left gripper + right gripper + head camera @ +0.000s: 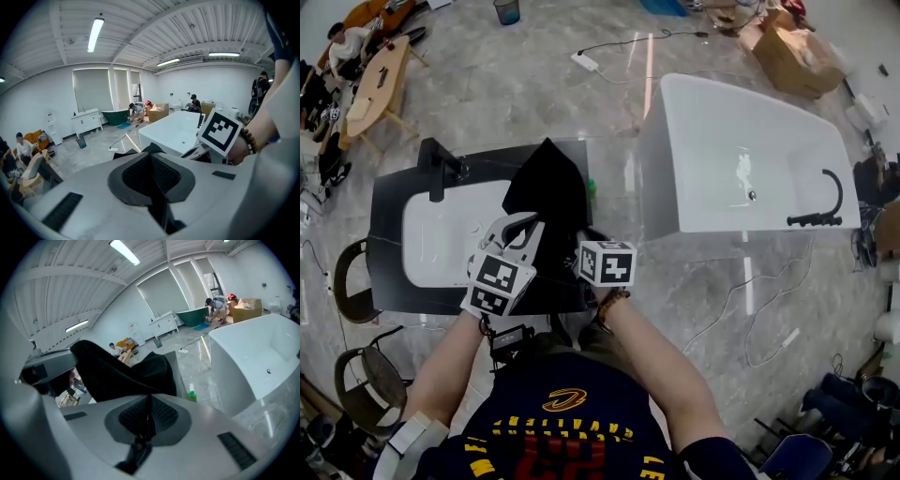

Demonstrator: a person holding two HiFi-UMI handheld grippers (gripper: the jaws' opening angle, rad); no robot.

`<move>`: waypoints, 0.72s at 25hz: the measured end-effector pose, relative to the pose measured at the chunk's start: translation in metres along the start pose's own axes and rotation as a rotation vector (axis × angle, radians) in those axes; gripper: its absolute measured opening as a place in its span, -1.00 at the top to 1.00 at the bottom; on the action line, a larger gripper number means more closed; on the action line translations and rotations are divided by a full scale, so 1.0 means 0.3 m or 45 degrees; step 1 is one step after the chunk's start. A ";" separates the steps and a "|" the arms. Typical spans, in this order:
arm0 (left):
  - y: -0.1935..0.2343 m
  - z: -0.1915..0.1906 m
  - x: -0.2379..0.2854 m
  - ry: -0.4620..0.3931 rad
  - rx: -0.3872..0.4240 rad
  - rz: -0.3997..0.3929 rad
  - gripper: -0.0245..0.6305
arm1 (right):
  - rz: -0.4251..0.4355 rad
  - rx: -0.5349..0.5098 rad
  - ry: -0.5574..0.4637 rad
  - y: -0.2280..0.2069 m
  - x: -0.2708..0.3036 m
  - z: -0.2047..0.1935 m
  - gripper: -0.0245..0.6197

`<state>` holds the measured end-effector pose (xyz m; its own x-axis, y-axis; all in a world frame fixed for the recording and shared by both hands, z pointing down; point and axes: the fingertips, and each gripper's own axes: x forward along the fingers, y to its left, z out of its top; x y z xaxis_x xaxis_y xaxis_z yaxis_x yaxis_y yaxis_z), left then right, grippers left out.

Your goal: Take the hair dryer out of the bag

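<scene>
A black bag (546, 183) stands on a black vanity top (394, 272), its fabric drawn up into a peak. No hair dryer shows in any view. My left gripper (523, 225) is at the bag's near left side. In the left gripper view it (151, 154) is shut, with a strip of the bag's black fabric (152, 148) pinched in it. My right gripper (584, 239) is at the bag's near right edge. In the right gripper view it (150, 397) is shut on a fold of the bag (117, 373), which stretches away to the upper left.
A white sink basin (441, 234) with a black faucet (441, 169) is set in the vanity left of the bag. A green bottle (592, 187) stands behind the bag. A white bathtub (750, 159) is at the right. Cables lie on the marble floor (731, 291).
</scene>
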<state>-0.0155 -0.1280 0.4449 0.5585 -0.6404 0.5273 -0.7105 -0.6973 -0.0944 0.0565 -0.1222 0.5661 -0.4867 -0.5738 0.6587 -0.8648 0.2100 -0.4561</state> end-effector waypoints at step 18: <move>-0.071 -0.141 0.071 0.163 -0.123 -0.145 0.89 | -0.083 -0.390 0.125 -0.003 0.073 -0.006 0.59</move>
<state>-0.0066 -0.1131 0.4940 0.5831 -0.5086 0.6334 -0.6870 -0.7249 0.0503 0.0465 -0.1335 0.5821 -0.4259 -0.5178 0.7419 -0.8841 0.4124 -0.2196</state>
